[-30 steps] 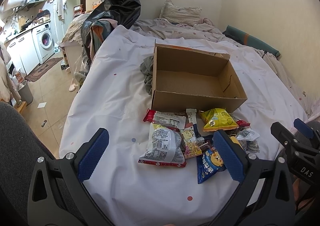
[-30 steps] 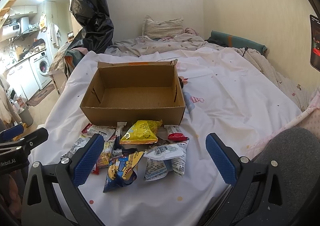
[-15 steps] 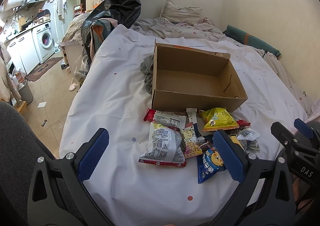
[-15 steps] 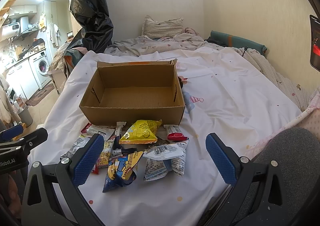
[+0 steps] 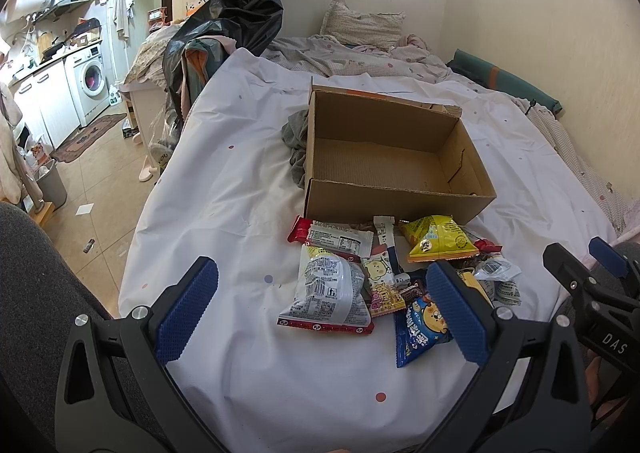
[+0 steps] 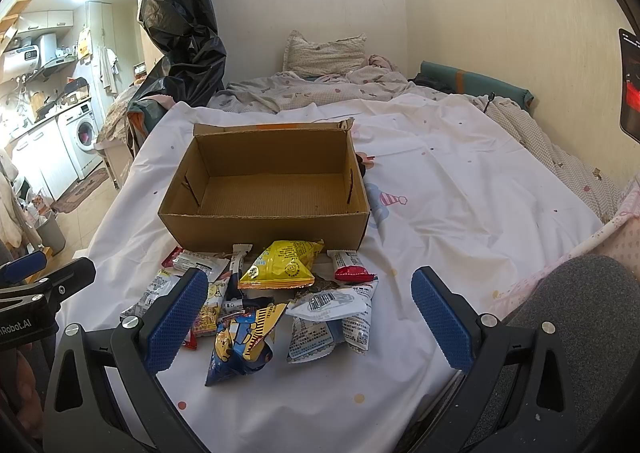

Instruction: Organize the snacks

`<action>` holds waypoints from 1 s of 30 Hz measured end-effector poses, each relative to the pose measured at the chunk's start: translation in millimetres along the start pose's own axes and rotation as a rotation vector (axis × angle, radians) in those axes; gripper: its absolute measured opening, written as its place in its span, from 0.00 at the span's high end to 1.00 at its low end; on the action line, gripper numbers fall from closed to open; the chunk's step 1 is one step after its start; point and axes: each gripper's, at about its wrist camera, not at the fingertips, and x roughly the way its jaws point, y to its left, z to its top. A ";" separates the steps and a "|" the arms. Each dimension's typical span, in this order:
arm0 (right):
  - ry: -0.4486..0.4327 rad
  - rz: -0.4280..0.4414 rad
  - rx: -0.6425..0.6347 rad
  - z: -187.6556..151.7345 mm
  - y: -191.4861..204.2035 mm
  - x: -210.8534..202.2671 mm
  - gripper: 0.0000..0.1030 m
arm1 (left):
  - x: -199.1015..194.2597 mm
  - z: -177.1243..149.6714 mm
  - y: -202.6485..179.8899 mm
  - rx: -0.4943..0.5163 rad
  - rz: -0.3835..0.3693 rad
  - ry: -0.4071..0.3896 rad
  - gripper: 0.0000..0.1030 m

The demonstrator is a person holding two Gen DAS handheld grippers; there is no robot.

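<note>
I hold the left gripper (image 5: 320, 309) and right gripper (image 6: 308, 317) wide apart, empty, above the snacks (image 6: 280, 293) — a loose heap on the bed sheet (image 6: 460, 213) just before the empty cardboard box (image 6: 264, 189), presumably their destination — nothing packed yet.

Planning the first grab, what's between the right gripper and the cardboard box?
In the right wrist view, the snack pile lies between the open right gripper and the cardboard box.
</note>
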 end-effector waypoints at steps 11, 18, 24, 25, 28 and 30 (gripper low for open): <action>-0.001 0.000 0.000 -0.1 -0.1 0.0 0.00 | 0.0 0.3 0.1 0.000 0.000 0.001 0.00; 0.004 0.019 0.044 4.0 -7.6 -0.5 0.00 | 1.3 2.1 5.2 -0.014 0.010 0.022 0.00; 0.056 0.071 0.195 20.1 -38.0 10.4 0.00 | 22.5 25.3 31.4 -0.043 0.114 0.124 0.00; 0.063 0.072 0.208 22.8 -42.0 13.9 0.00 | 29.2 30.8 37.1 -0.059 0.114 0.151 0.00; 0.073 0.063 0.230 28.2 -50.9 21.9 0.00 | 54.6 38.5 45.3 -0.092 0.111 0.267 0.00; 0.091 0.068 0.269 29.0 -58.2 28.8 0.00 | 75.7 35.4 43.5 -0.100 0.088 0.366 0.00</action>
